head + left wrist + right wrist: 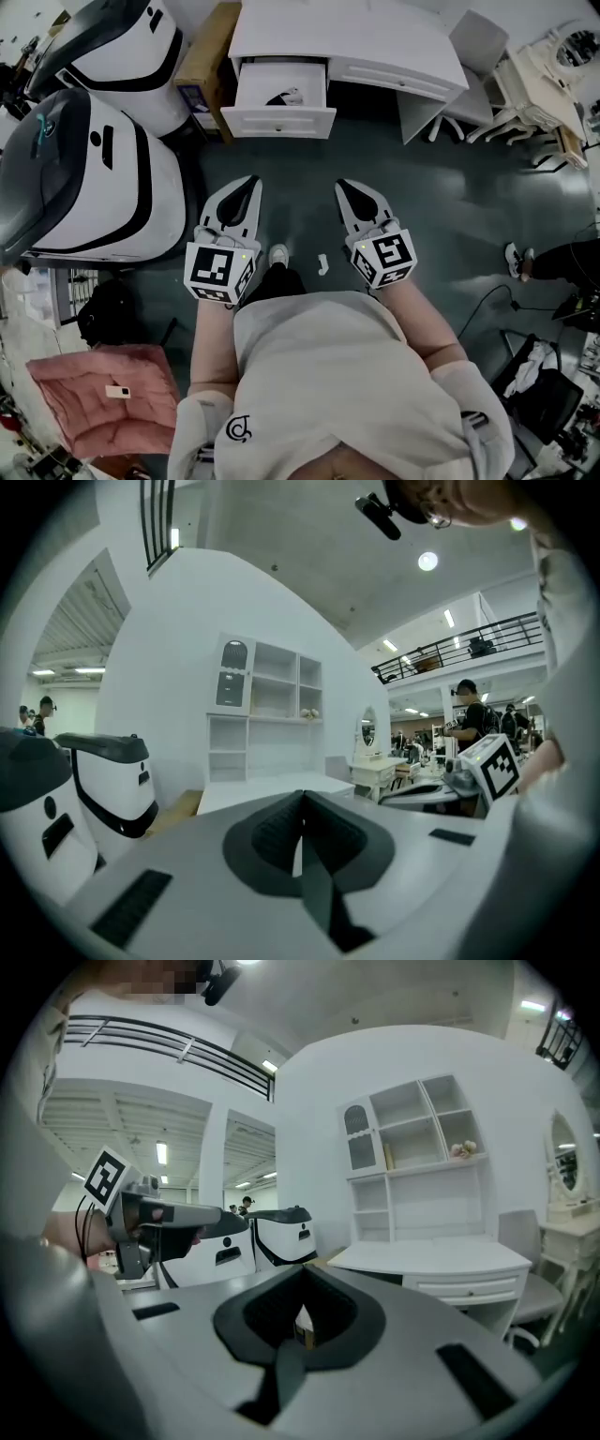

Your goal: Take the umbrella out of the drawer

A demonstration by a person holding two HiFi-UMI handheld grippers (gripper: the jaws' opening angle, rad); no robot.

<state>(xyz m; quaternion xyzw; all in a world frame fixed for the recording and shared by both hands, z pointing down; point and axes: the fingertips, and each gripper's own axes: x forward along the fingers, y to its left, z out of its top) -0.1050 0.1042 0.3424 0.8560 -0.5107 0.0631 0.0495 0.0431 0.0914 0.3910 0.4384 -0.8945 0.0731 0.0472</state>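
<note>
While my left tongs [248,184] and right tongs [344,187] sit closed and empty, the umbrella [284,96] in the drawer [278,122] looks light, soft-skinned; I'd pinch its stiff core.

floor [309,164] ahead is being left open up to the pulled-out drawer [278,121] | drawer mouth is being left uncovered from above | left side is being crowded by white machines [103,178] and cardboard box [208,56] | right side is being hemmed by desk [375,42] and chair [476,42]

Left tongs [250,182], right tongs [342,186] side by side, both closed (empty), pointing forward
</note>
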